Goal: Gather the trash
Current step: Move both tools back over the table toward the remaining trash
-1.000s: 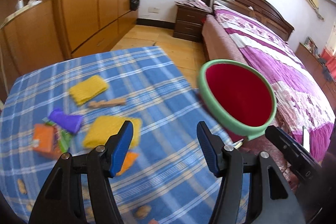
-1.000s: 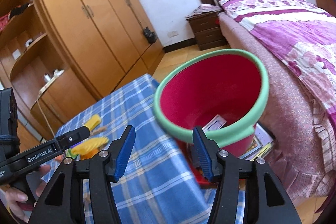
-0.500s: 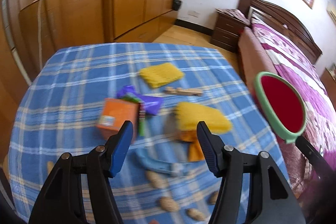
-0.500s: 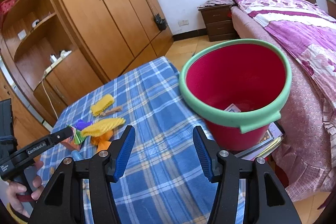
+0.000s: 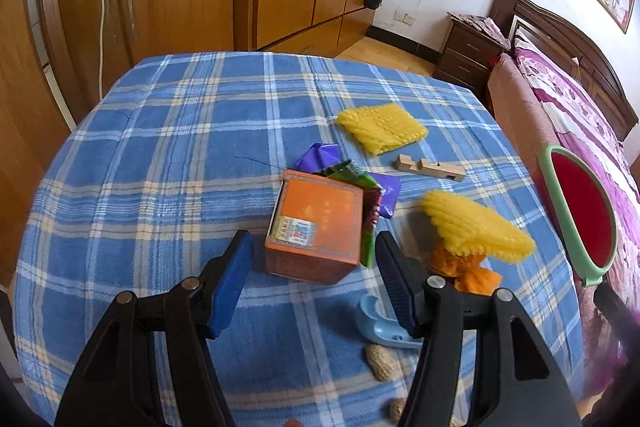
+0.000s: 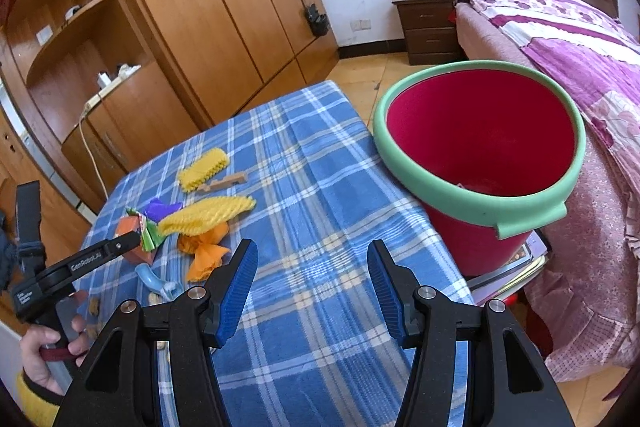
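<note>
Left tongs (image 5: 311,277) stand apart with nothing gripped, their blue pads flanking the near end of the orange box (image 5: 316,227) without pressing on it; the spacing looks set to take the box across its width. Wedged against the box's far side are a green wrapper (image 5: 352,175) and a purple wrapper (image 5: 390,193). Just right of these tongs a yellow foam net (image 5: 476,227) sits on crumpled orange paper (image 5: 472,271); a light blue plastic piece (image 5: 380,323) and a peanut shell (image 5: 382,361) lie under the right pad. Beyond lie a second yellow net (image 5: 382,129) and a wooden clip (image 5: 430,169).

Right tongs (image 6: 312,285) also stand apart and empty above bare checked cloth on the counter (image 6: 320,187). Ahead and to their right, the red bucket (image 6: 480,147) stands tight against the counter's edge, apparently so that trash can be dropped straight in.
</note>
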Tool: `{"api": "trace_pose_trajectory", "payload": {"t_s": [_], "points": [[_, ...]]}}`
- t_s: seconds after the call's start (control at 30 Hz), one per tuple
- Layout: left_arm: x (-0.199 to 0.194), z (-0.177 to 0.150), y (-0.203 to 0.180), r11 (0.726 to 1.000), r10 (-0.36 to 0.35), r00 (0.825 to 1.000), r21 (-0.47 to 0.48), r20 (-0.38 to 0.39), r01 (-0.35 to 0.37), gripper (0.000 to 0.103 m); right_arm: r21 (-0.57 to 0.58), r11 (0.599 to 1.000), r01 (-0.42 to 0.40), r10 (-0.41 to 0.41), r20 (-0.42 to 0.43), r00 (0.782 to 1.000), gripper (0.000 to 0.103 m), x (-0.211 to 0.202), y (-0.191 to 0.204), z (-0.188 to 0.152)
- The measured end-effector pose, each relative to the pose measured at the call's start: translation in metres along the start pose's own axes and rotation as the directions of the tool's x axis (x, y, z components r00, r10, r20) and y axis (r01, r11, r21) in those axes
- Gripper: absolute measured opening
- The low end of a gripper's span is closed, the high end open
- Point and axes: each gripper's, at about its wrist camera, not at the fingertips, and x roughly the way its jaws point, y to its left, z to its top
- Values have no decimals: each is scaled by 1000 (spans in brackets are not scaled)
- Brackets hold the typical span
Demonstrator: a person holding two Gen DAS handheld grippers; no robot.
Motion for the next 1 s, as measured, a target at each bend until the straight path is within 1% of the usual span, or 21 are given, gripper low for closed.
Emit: {"api": "trace_pose_trajectory", "payload": {"t_s": [0.17,0.27,0.33,0.37,0.4,0.63,0.77,0.83,0.87,0.9,0.93,1.0], "points": [[8,2,7,1000,13,1000,-11,16,-13,63,-6,1000,-1,1,-30,1000,59,9,5,-1],[10,3,12,1000,1,1000,-27,15,0,63,-23,1000,-10,9,-48,999,59,16,12,-1],[10,2,15,999,-25,1000,-34,16,26,57,-36,999,-21,18,-59,998,59,20,18,-1],[9,2,16,999,-36,999,-34,19,37,50,-43,999,-27,24,-64,998,59,21,20,-1],[8,1,17,999,-40,999,-36,21,41,49,-54,998,-36,32,-70,997,59,24,25,-1],[-6,-2,30,998,-28,998,-63,54,31,48,-104,991,-78,68,-98,993,59,38,47,0],[-12,-3,37,996,-15,998,-86,64,21,48,-92,989,-114,105,-99,990,59,43,54,9],[-15,-3,42,995,-16,997,-99,71,23,48,-89,988,-127,118,-94,989,63,46,60,15],[-16,-3,43,994,-15,997,-102,73,23,48,-93,987,-132,124,-89,988,73,49,64,19],[-18,-3,44,994,-14,997,-104,76,22,48,-99,985,-139,131,-89,987,76,53,68,23],[-19,-4,45,994,-14,997,-105,78,22,48,-102,984,-146,136,-93,986,76,56,72,25],[-20,-4,48,994,-15,997,-111,79,24,48,-107,980,-167,152,-132,980,76,69,81,32]]}}
